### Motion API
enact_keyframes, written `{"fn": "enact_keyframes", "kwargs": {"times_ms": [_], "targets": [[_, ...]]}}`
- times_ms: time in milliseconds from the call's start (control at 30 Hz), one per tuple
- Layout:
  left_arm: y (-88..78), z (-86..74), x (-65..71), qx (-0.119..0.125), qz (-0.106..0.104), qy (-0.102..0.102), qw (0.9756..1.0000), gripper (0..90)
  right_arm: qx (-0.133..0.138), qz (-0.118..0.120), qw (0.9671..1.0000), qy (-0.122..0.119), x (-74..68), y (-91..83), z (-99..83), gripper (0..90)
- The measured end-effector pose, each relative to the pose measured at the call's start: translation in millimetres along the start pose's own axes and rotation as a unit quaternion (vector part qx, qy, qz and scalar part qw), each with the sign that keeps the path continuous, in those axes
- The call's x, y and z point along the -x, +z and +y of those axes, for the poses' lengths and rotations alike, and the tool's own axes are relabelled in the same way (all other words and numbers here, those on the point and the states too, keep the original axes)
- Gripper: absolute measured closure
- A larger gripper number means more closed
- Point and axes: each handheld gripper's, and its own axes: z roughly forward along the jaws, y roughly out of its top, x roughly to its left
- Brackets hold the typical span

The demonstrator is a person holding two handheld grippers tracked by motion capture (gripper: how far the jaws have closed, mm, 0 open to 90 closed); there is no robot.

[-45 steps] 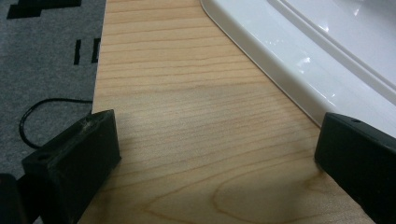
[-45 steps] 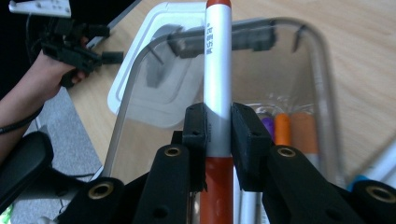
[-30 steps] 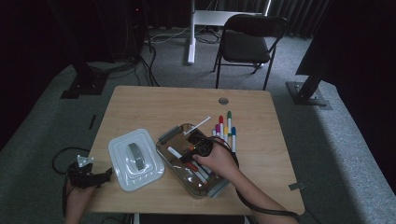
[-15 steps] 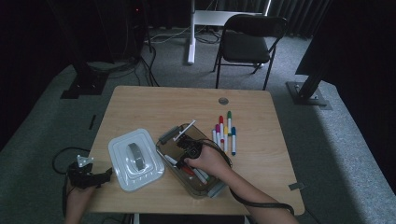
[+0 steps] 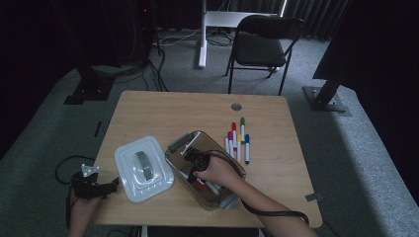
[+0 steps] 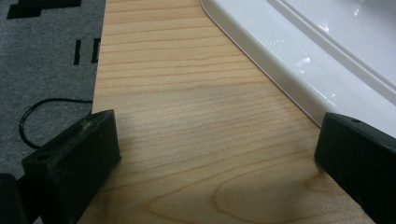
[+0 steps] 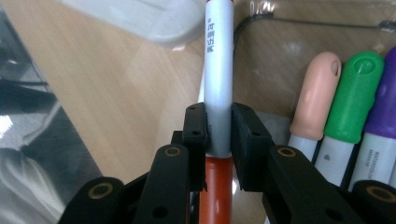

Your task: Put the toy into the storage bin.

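1. The right tool point(image 7: 218, 133) has its two black jaws clamped on the grey barrel of a marker point(image 7: 218, 70), just above its red-orange cap.
2. That marker runs up from between the jaws, black print on its barrel.
3. To the right lie three more markers side by side: a peach-capped one point(image 7: 317, 93), a green-capped one point(image 7: 356, 95) and a purple-capped one point(image 7: 385, 100).
4. Behind is the wooden worktop point(image 7: 107, 93), with a blurred white lid point(image 7: 140, 18) at the top.

Dim room, soft shadows, blurred edges in close views
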Motion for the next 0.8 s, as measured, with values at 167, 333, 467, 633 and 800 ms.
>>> {"fn": "enact_keyframes", "kwargs": {"times_ms": [167, 333, 467, 633, 800], "targets": [[0.0, 0.0, 0.0, 0.0, 0.0, 0.0, 1.0, 0.5, -0.023, -0.004, 0.9997, 0.007, 5.1, 13.6, 3.3, 76.4], [0.0, 0.0, 0.0, 0.0, 0.0, 0.0, 1.0, 0.4, -0.03, 0.001, 0.9995, 0.008, 5.8, 15.3, 3.1, 74.0], [0.0, 0.0, 0.0, 0.0, 0.0, 0.0, 1.0, 0.5, -0.02, -0.006, 0.9998, 0.0, 7.5, 12.3, 0.3, 71.3], [0.0, 0.0, 0.0, 0.0, 0.0, 0.0, 1.0, 0.5, 0.01, -0.004, 0.9999, -0.012, 6.2, -6.2, -4.3, 68.3], [0.1, 0.0, 0.1, 0.001, 0.0, -0.001, 1.0, 0.5, 0.048, -0.002, 0.9987, -0.018, 4.4, -29.6, -10.2, 65.8]]}}
